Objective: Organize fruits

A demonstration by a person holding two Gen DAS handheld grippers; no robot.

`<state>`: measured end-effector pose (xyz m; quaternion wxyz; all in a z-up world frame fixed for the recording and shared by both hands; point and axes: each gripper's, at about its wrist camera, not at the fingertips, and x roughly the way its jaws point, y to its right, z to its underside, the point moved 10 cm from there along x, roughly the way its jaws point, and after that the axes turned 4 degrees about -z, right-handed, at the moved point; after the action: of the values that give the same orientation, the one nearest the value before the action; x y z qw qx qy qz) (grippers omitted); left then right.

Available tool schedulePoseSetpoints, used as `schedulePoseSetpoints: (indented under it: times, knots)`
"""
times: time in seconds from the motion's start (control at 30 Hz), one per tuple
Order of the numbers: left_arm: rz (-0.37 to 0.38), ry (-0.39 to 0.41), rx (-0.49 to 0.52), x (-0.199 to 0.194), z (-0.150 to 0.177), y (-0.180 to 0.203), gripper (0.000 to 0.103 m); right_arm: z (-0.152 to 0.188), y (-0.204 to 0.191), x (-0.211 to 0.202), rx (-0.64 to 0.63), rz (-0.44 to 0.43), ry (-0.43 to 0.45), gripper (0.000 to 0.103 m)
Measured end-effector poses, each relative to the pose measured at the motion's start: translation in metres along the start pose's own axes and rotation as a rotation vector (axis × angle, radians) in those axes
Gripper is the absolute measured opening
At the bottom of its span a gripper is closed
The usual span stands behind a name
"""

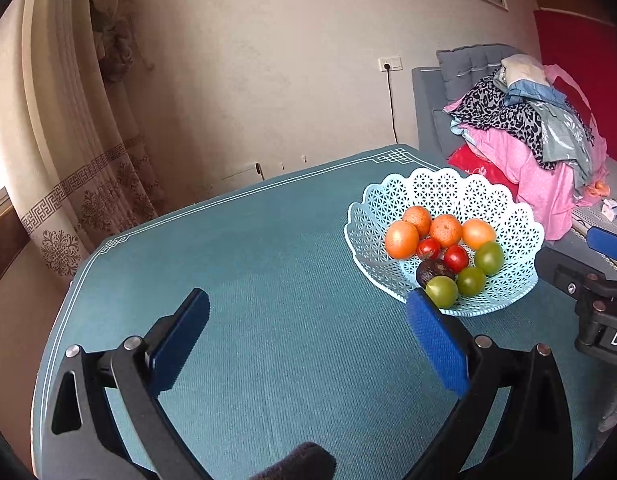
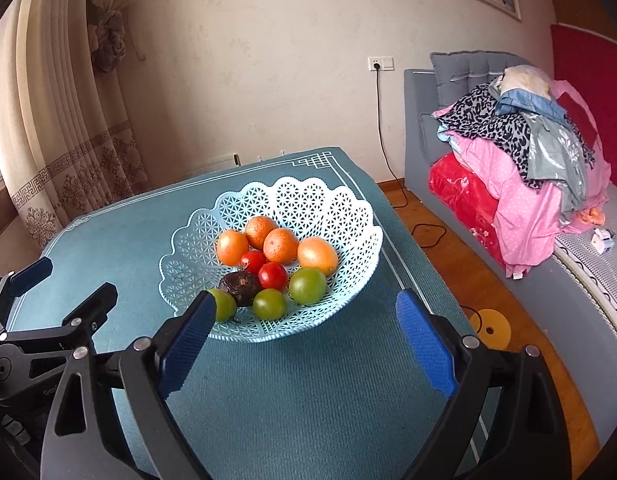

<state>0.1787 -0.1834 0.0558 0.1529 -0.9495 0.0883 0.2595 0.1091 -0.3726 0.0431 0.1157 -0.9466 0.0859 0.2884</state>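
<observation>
All fruit gathered in the basket on the tabletop; nothing apparently left. Left tool and right tool gaping wide, empty.

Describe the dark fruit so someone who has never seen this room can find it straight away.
On the teal table stands a pale blue lattice basket holding all the fruit. Near its front rim, below two red tomatoes and among three green fruits, lies the dark fruit. It is the only brownish-black, dull-skinned piece; the rest are bright orange, red or green.
</observation>
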Motion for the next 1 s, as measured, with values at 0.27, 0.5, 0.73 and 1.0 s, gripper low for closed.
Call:
schedulePoseSetpoints:
  times: [0.27,0.5,0.73,1.0]
  knots:
    - [0.0,0.005,-0.002,-0.007,0.006,0.002,0.1,0.006,-0.008,-0.006,-0.049,0.03,0.009,0.091]
    - [0.003,0.007,-0.005,-0.009,0.006,0.002,0.1,0.006,-0.012,-0.008,-0.053,0.031,0.012,0.091]
    - [0.007,0.004,0.005,-0.009,0.007,0.005,0.1,0.007,-0.013,-0.008,-0.056,0.031,0.012,0.091]
    - [-0.001,-0.003,0.017,-0.005,0.007,0.007,0.1,0.007,-0.013,-0.008,-0.056,0.033,0.01,0.091]
